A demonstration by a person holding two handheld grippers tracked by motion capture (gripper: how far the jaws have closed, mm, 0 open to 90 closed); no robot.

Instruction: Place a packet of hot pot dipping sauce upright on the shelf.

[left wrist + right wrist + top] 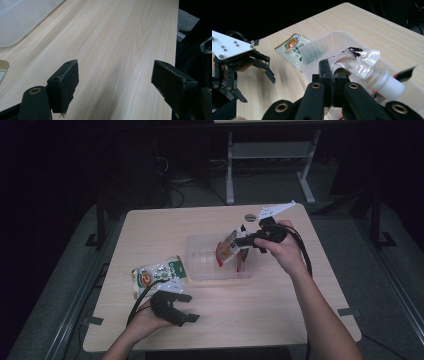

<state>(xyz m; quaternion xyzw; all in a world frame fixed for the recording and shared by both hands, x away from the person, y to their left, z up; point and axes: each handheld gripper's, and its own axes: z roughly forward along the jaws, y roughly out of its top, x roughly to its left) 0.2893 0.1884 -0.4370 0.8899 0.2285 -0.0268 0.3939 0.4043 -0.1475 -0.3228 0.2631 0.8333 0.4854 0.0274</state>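
Spouted pouch point(359, 63), soft, light and crinkly, is hanging over the clear plastic tub point(200, 265) at bench point(280, 310) centre, the right gripper point(333, 77) clenching its flat edge beside the stiffer white cap point(388, 85). Left gripper point(181, 314) is idling released at 7 o'clock, beside a green snack packet point(159, 275).

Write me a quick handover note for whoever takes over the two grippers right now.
Right gripper: jaws shut on a spouted pouch with a white cap, held above the clear plastic bin at mid-table.
Left gripper: jaws open, nothing between them, low over the near left part of the table.
Green-and-white snack packet: lying flat on the table just left of the bin, untouched.
Done: pouch picked up and brought over the bin.
Left, probably: lower and release the pouch into the bin, then fetch the packet, which looks within the left gripper's reach.
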